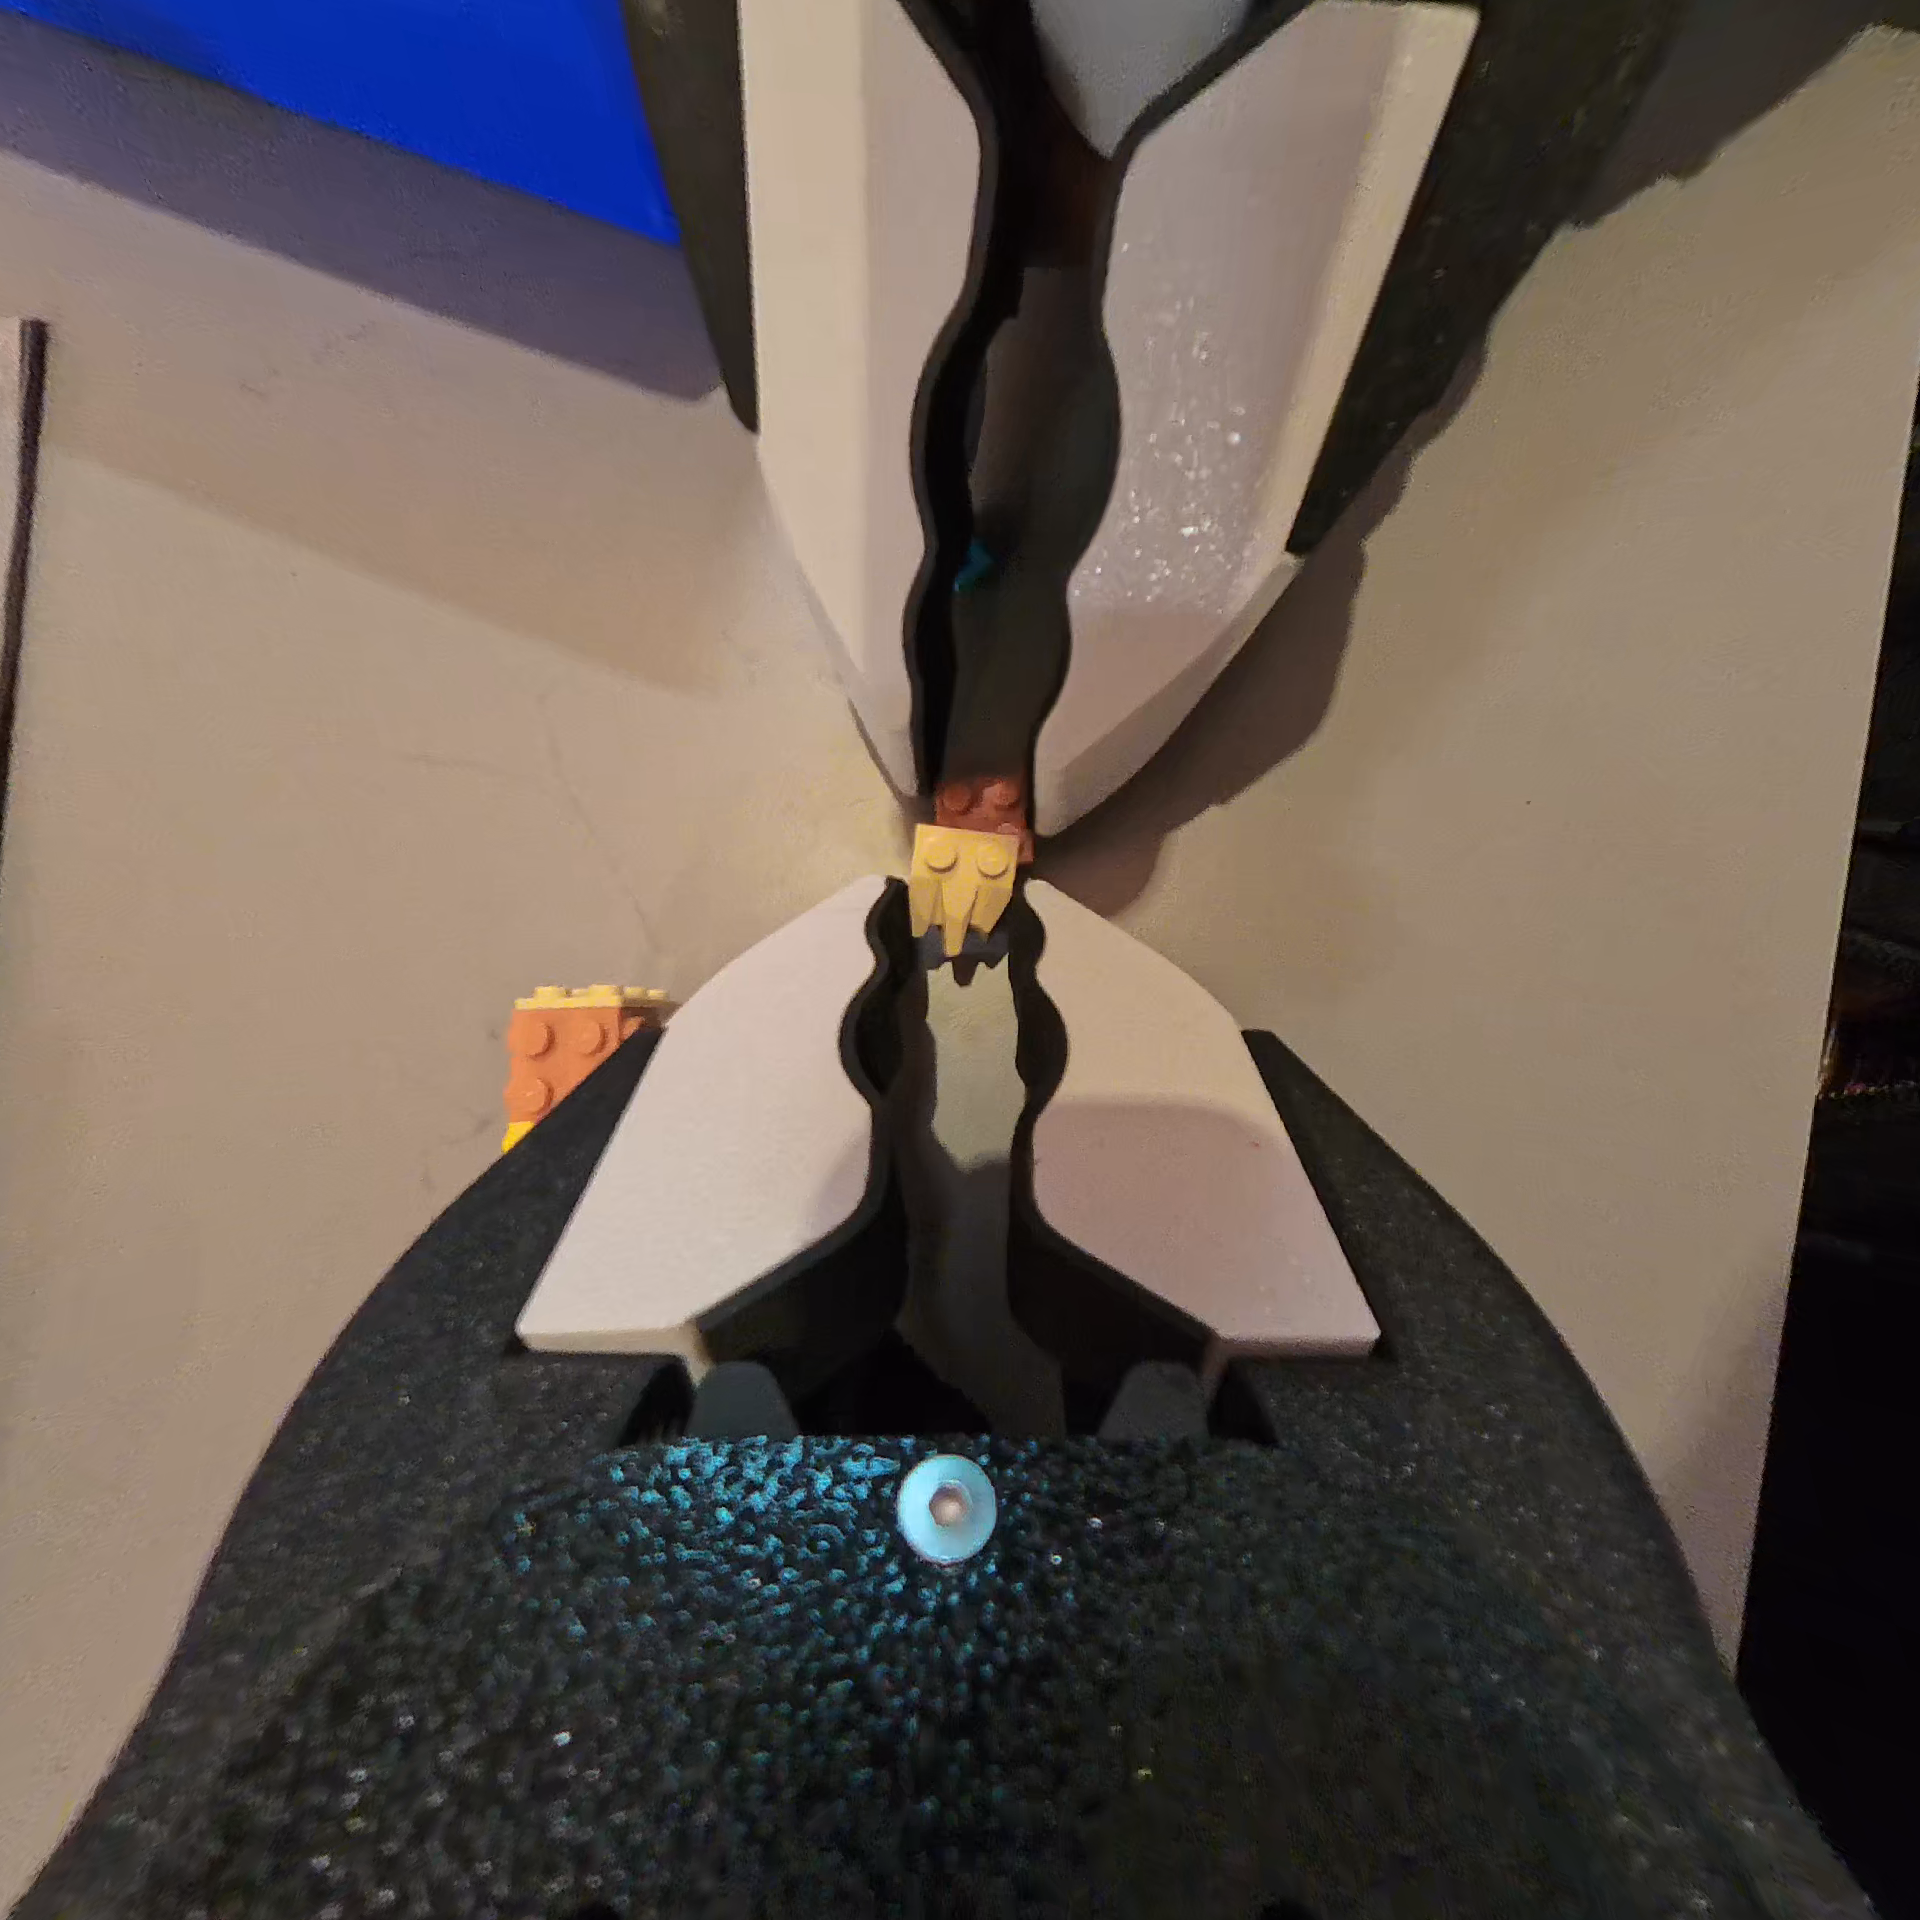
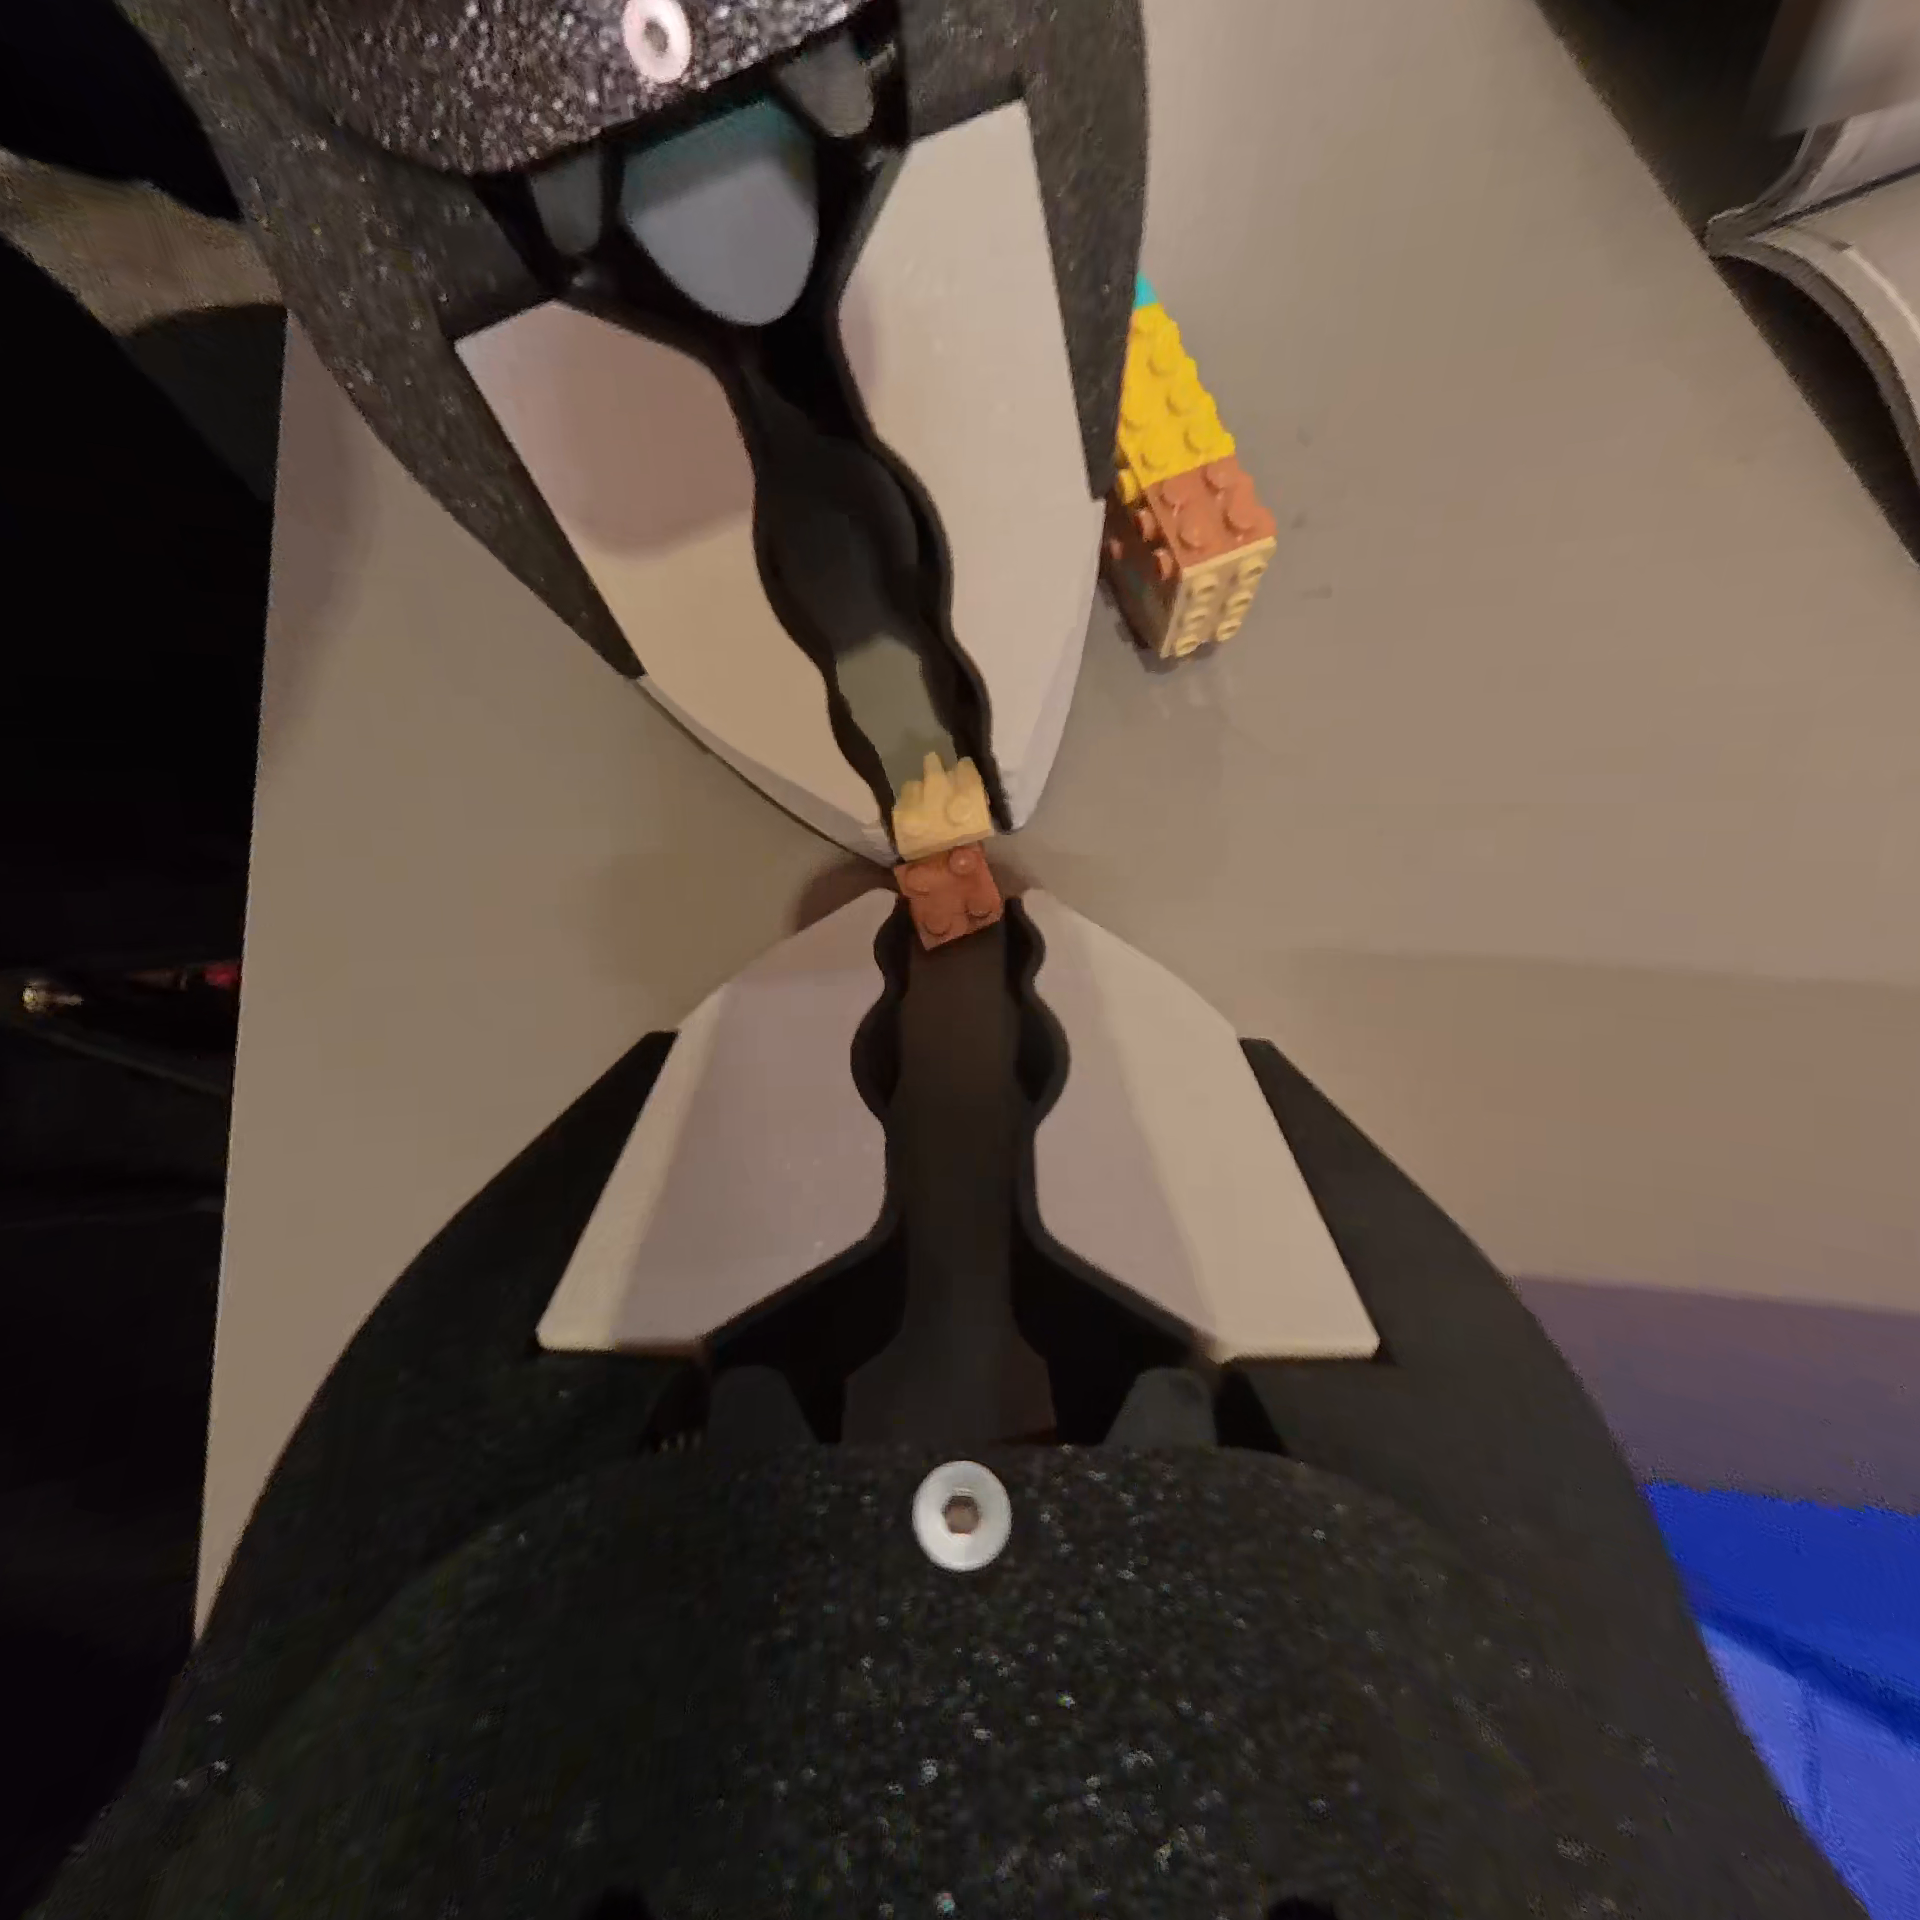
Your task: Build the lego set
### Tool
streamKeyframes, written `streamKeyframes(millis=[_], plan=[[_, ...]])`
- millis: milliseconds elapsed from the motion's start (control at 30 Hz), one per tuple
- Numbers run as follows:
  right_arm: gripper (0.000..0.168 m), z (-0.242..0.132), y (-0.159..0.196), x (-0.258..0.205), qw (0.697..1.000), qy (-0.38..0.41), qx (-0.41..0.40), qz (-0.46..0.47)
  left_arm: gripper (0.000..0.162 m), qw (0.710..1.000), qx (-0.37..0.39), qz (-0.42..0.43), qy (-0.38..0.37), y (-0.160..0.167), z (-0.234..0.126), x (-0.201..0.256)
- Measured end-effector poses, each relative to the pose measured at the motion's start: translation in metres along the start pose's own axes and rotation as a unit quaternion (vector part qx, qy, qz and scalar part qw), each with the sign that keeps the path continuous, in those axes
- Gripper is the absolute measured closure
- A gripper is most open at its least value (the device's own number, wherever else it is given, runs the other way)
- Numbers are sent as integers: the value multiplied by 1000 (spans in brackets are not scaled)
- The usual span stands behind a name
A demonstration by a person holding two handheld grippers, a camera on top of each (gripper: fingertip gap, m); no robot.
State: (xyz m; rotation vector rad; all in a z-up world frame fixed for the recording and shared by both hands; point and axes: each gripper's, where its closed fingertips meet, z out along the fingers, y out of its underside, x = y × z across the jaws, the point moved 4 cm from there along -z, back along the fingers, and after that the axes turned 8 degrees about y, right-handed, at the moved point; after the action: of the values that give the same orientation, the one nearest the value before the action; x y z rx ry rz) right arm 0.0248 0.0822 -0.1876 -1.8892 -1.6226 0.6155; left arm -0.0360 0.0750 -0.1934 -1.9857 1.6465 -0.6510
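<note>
So the two grippers are meeting nose to nose over a pale tabletop (image 1: 312,779), each one pinching a tiny lego piece at its very tips.

In the left wrist view, the left gripper (image 1: 956,914) is sitting at the bottom of the shot, fingers closed in on a small tan claw piece (image 1: 954,878), the kind with two studs on top and little pointed teeth hanging toward the camera. Right past it, the right gripper (image 1: 977,805) is coming in from the top, squeezing a small brown plate (image 1: 982,802). The tan piece and the brown plate are touching, tan one overlapping the brown one's near edge.

Flip to the right wrist view and it's the mirror of that: the brown plate (image 2: 951,904) is being held at the near fingertips (image 2: 951,925), and the tan claw piece (image 2: 940,816) is sitting just beyond it in the left gripper's (image 2: 940,800) tips.

Farther out on the table, well apart from the grippers, a partly built block (image 2: 1195,520) is lying on its side: yellow bricks, then brown, then a tan plate at the end, with a bit of teal at the far tip. In the left view it's peeking out (image 1: 571,1049) beside the left gripper's body.

Past the table edge there's something blue (image 1: 416,94).
</note>
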Motion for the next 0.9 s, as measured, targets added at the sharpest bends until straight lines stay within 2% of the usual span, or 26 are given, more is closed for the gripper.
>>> streamKeyframes(millis=[133,500,900], plan=[[151,-1,1,1,1000,11,9,27,144,1000,-4,9,-3,0,0,2],[152,-6,-4,-1,999,21,27,28,144,999,-17,35,-29,-3,1,2],[152,-10,-8,-2,998,19,50,32,145,997,18,72,-21,-4,3,4]])
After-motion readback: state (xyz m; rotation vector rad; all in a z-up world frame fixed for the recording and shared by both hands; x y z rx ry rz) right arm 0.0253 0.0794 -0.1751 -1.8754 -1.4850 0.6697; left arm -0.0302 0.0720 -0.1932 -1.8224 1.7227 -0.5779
